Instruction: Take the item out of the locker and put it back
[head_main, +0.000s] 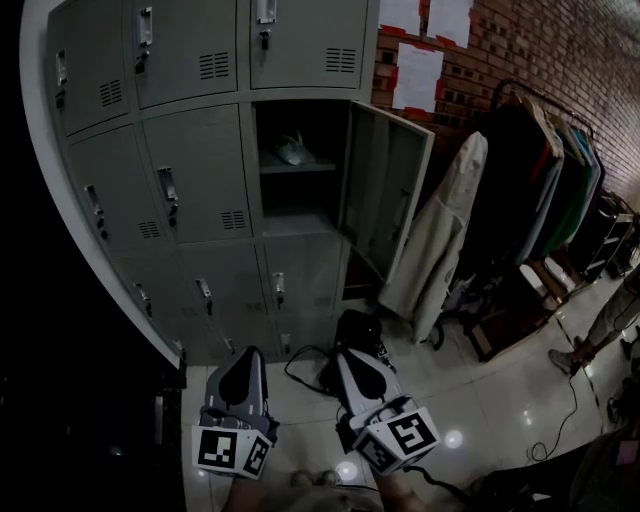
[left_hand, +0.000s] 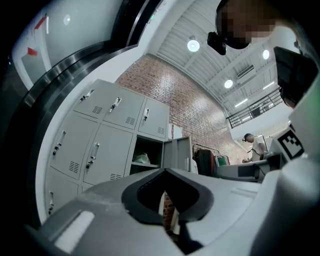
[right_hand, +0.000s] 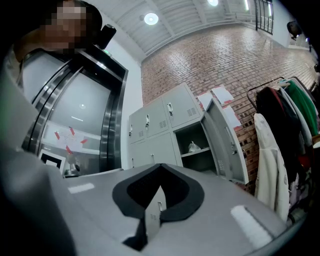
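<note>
The grey lockers (head_main: 200, 180) stand ahead, and one middle locker has its door (head_main: 385, 190) swung open to the right. On its upper shelf lies the item (head_main: 293, 150), a pale crumpled bag. It also shows in the left gripper view as the item (left_hand: 142, 158) and in the right gripper view as the item (right_hand: 194, 147). My left gripper (head_main: 245, 358) and right gripper (head_main: 350, 358) are low over the floor, well short of the locker. Both point towards it, the left gripper (left_hand: 165, 172) and the right gripper (right_hand: 160, 167) with jaws shut and nothing between them.
A black bag (head_main: 358, 330) and cables lie on the tiled floor in front of the lockers. A clothes rack (head_main: 530, 150) with coats, a white one (head_main: 440, 230) nearest, stands at the right. Papers (head_main: 418, 75) hang on the brick wall. A person's leg (head_main: 600, 325) is far right.
</note>
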